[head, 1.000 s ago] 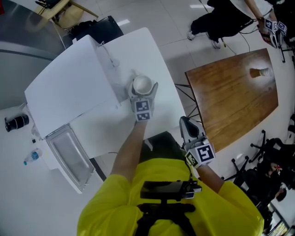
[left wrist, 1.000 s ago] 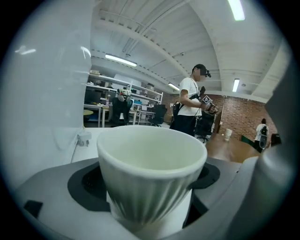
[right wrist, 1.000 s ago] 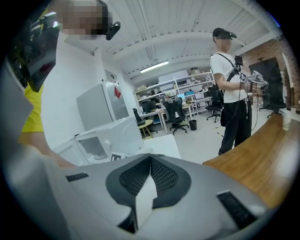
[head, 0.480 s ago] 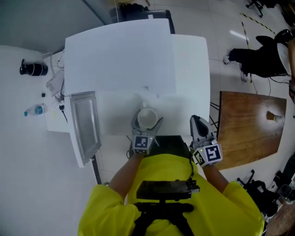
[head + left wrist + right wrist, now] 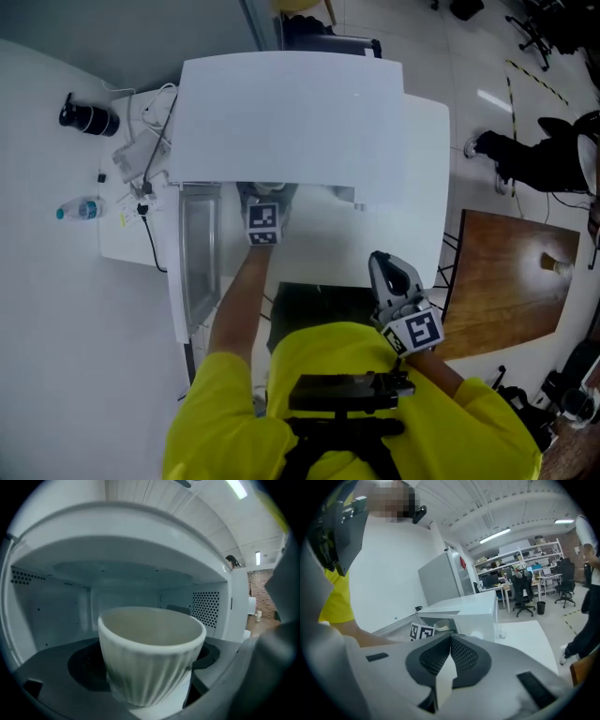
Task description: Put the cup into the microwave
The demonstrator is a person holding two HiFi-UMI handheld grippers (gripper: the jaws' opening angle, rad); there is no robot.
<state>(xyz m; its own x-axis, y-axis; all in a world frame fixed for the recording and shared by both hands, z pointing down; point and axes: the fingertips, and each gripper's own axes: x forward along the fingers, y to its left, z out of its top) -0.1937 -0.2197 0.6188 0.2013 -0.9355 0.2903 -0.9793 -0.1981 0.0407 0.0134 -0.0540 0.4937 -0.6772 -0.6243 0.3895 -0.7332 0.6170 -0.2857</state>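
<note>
Head view: one white microwave (image 5: 291, 112) sits on the white worktop (image 5: 417, 216), its one door (image 5: 195, 262) swung open to the left so the cavity can be reached. The left gripper (image 5: 265, 202) reaches under the microwave's top edge, tips out of sight, because it is carrying the load inside. The right gripper (image 5: 382, 265) hangs back near the person's body, well apart from the microwave and with no part in this step. Off-task: one plastic bottle (image 5: 80, 210), one black cylinder (image 5: 89, 119), and one wooden table (image 5: 506, 272) with one paper cup (image 5: 553, 265).

Left gripper view: one ribbed white cup (image 5: 150, 653), upright and empty, is clamped between the jaws at the mouth of the cavity (image 5: 47, 606), with the dark turntable recess (image 5: 82, 665) just behind and below it. Judged mid-insertion; I can't tell whether its base touches the floor yet. Holding it level keeps it ready to set down flat.

Right gripper view: jaws pressed together, nothing between them. Beyond them are the same microwave and the left gripper's marker cube (image 5: 423, 631) at the opening.

Count: two grippers, one cup in hand.
</note>
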